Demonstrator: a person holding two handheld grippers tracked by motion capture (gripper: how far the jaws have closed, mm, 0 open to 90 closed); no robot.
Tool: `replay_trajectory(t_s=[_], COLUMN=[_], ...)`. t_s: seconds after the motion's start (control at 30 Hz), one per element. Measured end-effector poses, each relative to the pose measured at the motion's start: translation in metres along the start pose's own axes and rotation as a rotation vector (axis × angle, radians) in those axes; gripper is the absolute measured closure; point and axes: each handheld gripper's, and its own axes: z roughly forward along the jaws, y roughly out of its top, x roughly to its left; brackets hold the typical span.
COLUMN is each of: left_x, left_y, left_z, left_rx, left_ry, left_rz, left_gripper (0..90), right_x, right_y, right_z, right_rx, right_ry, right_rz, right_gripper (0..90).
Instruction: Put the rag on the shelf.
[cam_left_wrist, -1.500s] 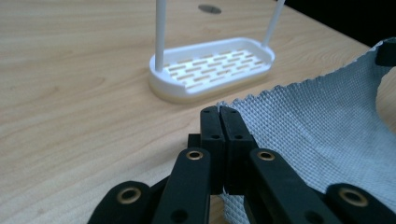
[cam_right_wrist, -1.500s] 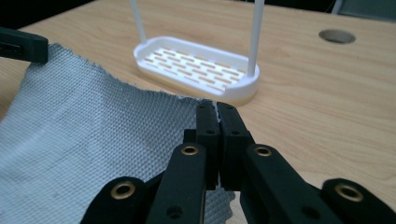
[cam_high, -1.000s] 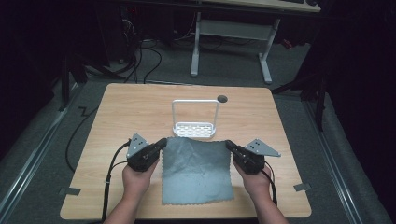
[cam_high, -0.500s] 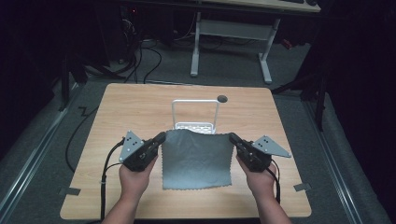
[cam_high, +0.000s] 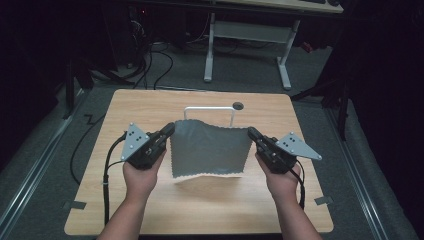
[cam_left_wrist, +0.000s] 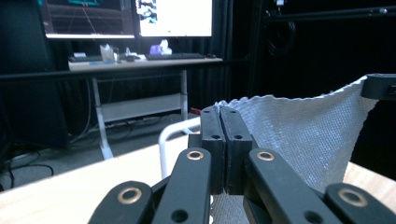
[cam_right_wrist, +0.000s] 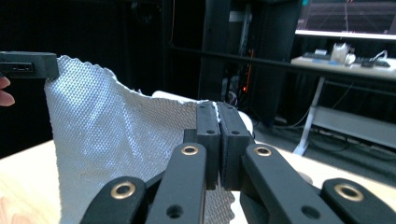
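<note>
- Above the table (cam_high: 150, 210), mid-front: grey cloth (cam_high: 210, 150) now hangs clear of the top; 1 s ago it lay flat.
- Left gripper (cam_high: 169, 131) and right gripper (cam_high: 251, 133) each pinch a top corner, jaws pressed together on fabric.
- Probably lifting it to hang or fold near the white rack (cam_high: 209, 109) behind.
- Cloth hangs upright, top edge running left-right, faces twd the person, lower edge free.

The grey cloth (cam_high: 210, 150) is soft and matt, with a bumpy woven skin like tiny honeycomb and a zigzag cut edge. The bench (cam_high: 150, 107) is pale wood, smooth with a dull shine. The left tongs (cam_left_wrist: 219, 112) and right tongs (cam_right_wrist: 218, 108) are black matt plastic with shiny brass-coloured rivets. The white wire rack (cam_high: 207, 109) looks like smooth painted metal.
</note>
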Motion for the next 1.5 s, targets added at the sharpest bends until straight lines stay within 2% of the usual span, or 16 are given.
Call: replay_trajectory(t_s=[0.1, 0.17, 0.33, 0.43, 0.5, 0.6, 0.63, 0.83, 1.0, 1.1, 1.2, 1.37, 1.43, 1.5], left_x=[0.003, 0.004, 0.012, 0.025, 0.028, 0.034, 0.036, 0.049, 0.061, 0.066, 0.074, 0.086, 0.092, 0.095], left_y=[0.01, 0.016, 0.024, 0.025, 0.025, 0.026, 0.026, 0.03, 0.033, 0.035, 0.037, 0.032, 0.025, 0.017], left_z=[0.002, 0.005, 0.019, 0.036, 0.041, 0.053, 0.057, 0.077, 0.094, 0.104, 0.114, 0.133, 0.141, 0.147], left_rx=[-0.017, -0.023, -0.013, 0.011, 0.016, 0.025, 0.027, 0.031, 0.061, 0.077, 0.08, 0.145, 0.187, 0.221], left_ry=[0.007, 0.012, 0.028, 0.04, 0.048, 0.072, 0.077, 0.109, 0.137, 0.146, 0.157, 0.175, 0.17, 0.161], left_rz=[0.009, 0.026, 0.044, 0.039, 0.043, 0.066, 0.071, 0.067, 0.082, 0.088, 0.072, 0.086, 0.071, 0.059], left_gripper=[90.0, 90.0, 90.0, 90.0, 90.0, 90.0, 90.0, 90.0, 90.0, 90.0, 90.0, 90.0, 90.0, 90.0], right_x=[-0.004, -0.005, -0.015, -0.026, -0.028, -0.034, -0.034, -0.045, -0.06, -0.068, -0.073, -0.083, -0.088, -0.09], right_y=[0.014, 0.017, 0.028, 0.032, 0.032, 0.035, 0.035, 0.038, 0.042, 0.046, 0.048, 0.046, 0.039, 0.035], right_z=[0.002, 0.003, 0.013, 0.029, 0.033, 0.047, 0.047, 0.069, 0.093, 0.108, 0.116, 0.137, 0.149, 0.152], right_rx=[-0.029, -0.035, -0.043, -0.022, -0.017, -0.01, -0.01, -0.002, 0.026, 0.042, 0.052, 0.101, 0.149, 0.167], right_ry=[-0.009, -0.008, -0.022, -0.024, -0.022, -0.027, -0.027, -0.036, -0.044, -0.057, -0.06, -0.071, -0.083, -0.087], right_rz=[-0.008, -0.011, -0.001, 0.023, 0.033, 0.029, 0.029, 0.041, 0.063, 0.058, 0.06, 0.059, 0.047, 0.05], right_gripper=[89.2, 89.1, 89.2, 89.2, 89.3, 89.3, 89.3, 89.3, 89.4, 89.4, 89.4, 89.4, 89.4, 89.4])
